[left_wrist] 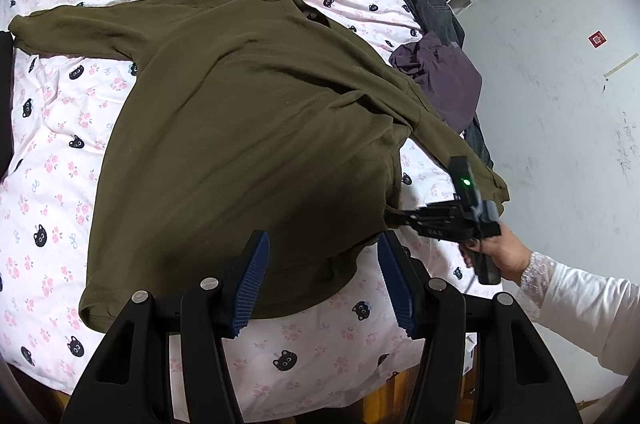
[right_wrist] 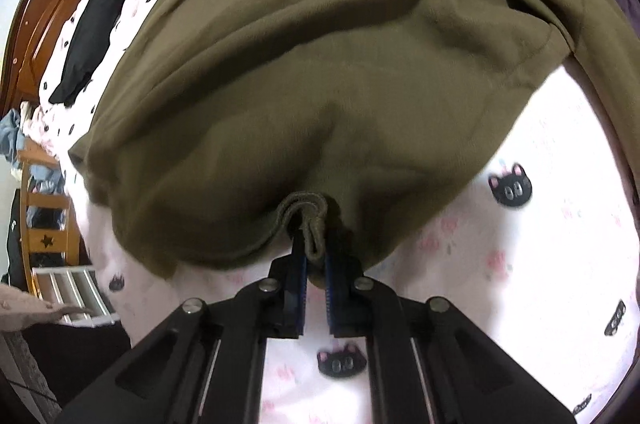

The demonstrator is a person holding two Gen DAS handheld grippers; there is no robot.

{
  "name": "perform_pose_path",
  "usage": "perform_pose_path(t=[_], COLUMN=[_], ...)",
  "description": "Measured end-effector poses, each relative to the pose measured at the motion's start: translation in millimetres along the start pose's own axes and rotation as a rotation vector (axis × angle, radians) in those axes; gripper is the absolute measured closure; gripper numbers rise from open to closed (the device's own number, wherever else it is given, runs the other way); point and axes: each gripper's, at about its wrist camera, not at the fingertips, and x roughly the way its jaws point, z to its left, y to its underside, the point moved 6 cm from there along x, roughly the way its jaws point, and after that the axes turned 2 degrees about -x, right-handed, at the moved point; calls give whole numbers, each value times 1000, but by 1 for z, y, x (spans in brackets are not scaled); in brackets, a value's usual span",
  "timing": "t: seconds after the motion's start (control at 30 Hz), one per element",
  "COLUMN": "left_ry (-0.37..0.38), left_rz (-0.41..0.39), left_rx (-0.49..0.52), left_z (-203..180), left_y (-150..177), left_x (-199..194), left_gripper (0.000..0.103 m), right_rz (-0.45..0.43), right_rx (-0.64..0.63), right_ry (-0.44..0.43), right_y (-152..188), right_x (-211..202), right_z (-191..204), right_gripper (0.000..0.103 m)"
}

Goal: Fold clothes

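Bed (left_wrist: pixel 52 151) with cat-print sheet; we see the olive sweatshirt (left_wrist: pixel 248 127) spread flat across it. Left tongs (left_wrist: pixel 322 288) hover half-spread above its hem, gripping nothing. Right tongs (right_wrist: pixel 315 264) pinch a bunched fold of hem.

Two downward wrist views, shared sweatshirt (left_wrist: pixel 248 127)
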Motion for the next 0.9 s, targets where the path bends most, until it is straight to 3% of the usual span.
perform_pose_path(t=[0.27,0.47,0.53,0.6,0.73,0.8,0.87,0.9], left_ry=[-38,-105,-120,-128,-132,-127,-117,-110], left_rz=[16,18,19,18,18,21,24,27], left_rx=[-25,-18,-11,-5,-1,-5,-12,-12], left_z=[25,53,58,60,62,62,60,58], left_y=[2,0,-1,-1,-1,0,1,2], left_x=[-6,-16,-18,-20,-19,-17,-15,-13], left_gripper=[52,52,52,52,52,52,52,52], right_rz=[88,167,219,284,412,396,301,232], right_rx=[-101,-128,-170,-215,-253,-199,-94,-11], right_ry=[50,119,157,191,222,210,168,136], right_y=[63,113,126,142,185,192,183,175], right_x=[-31,-54,-58,-60,-61,-66,-77,-83], right_z=[8,-14,-22,-31,-47,-53,-56,-58], right_gripper=[95,95,95,103,102,102,99,85])
